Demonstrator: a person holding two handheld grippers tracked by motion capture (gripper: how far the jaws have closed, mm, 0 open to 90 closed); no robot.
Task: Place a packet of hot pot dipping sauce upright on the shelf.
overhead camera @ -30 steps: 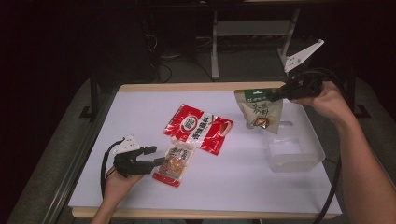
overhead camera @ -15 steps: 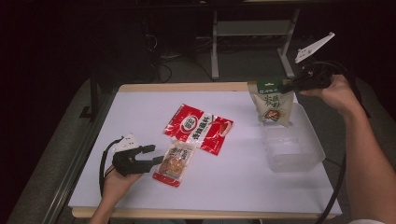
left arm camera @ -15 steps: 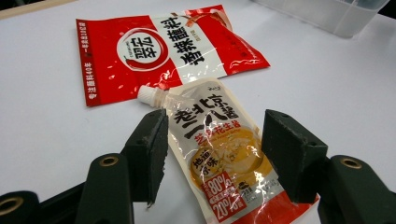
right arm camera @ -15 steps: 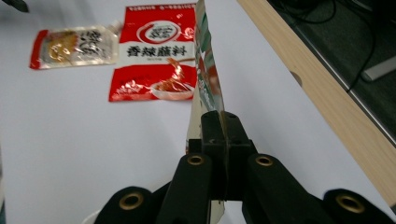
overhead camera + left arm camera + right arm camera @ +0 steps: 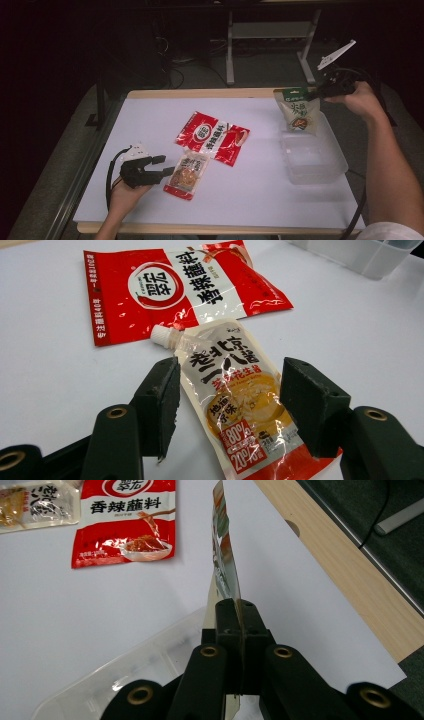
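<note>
A green-topped snack pouch (image 5: 298, 112) hangs over the far end of a clear plastic bin (image 5: 312, 160) at the table's right. My right gripper (image 5: 320, 92) is shut on its top edge; in the right gripper view the pouch (image 5: 225, 565) stands edge-on out of the closed jaws (image 5: 240, 615). At the left, a spouted pouch (image 5: 186, 172) printed in orange and red lies flat. My left gripper (image 5: 165, 167) is open, one jaw on each side of that pouch (image 5: 235, 395), pads apart from it. A red sachet (image 5: 212, 137) lies at the middle.
The table has a white top (image 5: 250, 200) with a wooden far edge (image 5: 200, 93). The bin (image 5: 125, 680) sits just under my right gripper. The red sachet (image 5: 175, 290) lies right beyond the spouted pouch's cap. Dark floor and a metal stand (image 5: 270, 35) are behind.
My right gripper has carried the green-topped pouch rightward and slightly down, from beside the bin to above its far end. The left gripper and the other packets have stayed put.
</note>
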